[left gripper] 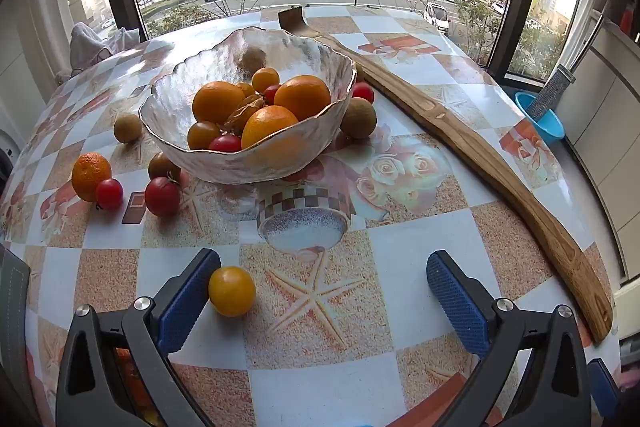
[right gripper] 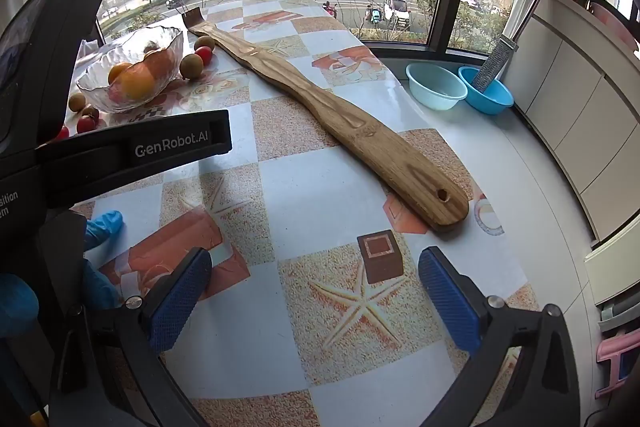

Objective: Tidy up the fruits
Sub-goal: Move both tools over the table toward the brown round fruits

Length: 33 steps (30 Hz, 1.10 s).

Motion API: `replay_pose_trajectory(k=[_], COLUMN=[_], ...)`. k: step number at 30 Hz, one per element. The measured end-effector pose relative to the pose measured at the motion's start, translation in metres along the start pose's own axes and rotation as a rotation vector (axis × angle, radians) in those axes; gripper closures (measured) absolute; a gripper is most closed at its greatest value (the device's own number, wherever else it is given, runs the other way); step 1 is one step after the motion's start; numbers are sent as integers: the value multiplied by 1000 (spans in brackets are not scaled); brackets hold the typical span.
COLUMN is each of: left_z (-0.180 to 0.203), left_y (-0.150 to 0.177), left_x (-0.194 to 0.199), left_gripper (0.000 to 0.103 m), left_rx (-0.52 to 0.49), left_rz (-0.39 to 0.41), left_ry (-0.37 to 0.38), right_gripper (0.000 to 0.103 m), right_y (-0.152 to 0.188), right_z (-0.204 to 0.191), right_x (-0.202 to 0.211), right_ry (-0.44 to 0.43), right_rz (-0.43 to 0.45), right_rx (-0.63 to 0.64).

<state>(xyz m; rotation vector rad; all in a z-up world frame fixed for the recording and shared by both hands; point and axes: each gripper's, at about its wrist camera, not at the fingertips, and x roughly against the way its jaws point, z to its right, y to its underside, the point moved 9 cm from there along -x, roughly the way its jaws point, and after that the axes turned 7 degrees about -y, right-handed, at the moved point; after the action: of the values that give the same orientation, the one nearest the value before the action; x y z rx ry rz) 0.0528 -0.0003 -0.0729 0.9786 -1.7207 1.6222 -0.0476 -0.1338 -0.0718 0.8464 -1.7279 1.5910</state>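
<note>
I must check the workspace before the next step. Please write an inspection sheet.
Surface: table with patterned cloth.
Job's things: glass bowl holds oranges and tomatoes; yellow tomato by the left gripper's finger; mandarin, red tomatoes and brown fruits loose around the bowl.
Clutter: long wooden paddle.
Grippers: left open, empty; right gripper open, empty.
Cables: nothing seen.
Surroundings: window, two basins on the ledge.

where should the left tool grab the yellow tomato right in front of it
Across its round middle, from above and slightly behind. The yellow tomato sits loose on the table, beside the left tool's left finger, jaws wide open; shift left to centre it.
</note>
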Motion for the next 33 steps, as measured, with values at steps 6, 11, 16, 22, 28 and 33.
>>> replay_pose_trajectory(k=[6, 11, 16, 22, 28, 33], left_z=[-28, -97, -159, -191, -199, -204], left_y=[-9, 1, 46, 98, 119, 114], left_x=[48, 107, 140, 157, 171, 175], left_gripper=[0, 0, 0, 0, 0, 0], left_rx=[-37, 4, -54, -116, -155, -104], left_rz=[-21, -52, -175, -314, -406, -424], left_ry=[3, 64, -10, -42, -9, 34], right_gripper=[0, 0, 0, 0, 0, 0], right_y=[-1, 4, 6, 38, 61, 52], right_z=[-1, -12, -38, -100, -113, -103], right_x=[-3, 2, 42, 82, 104, 122], right_ry=[-5, -65, -178, -226, -230, -264], right_rz=[-42, -262, -289, -432, -512, -488], right_rx=[8, 36, -13, 135, 161, 124])
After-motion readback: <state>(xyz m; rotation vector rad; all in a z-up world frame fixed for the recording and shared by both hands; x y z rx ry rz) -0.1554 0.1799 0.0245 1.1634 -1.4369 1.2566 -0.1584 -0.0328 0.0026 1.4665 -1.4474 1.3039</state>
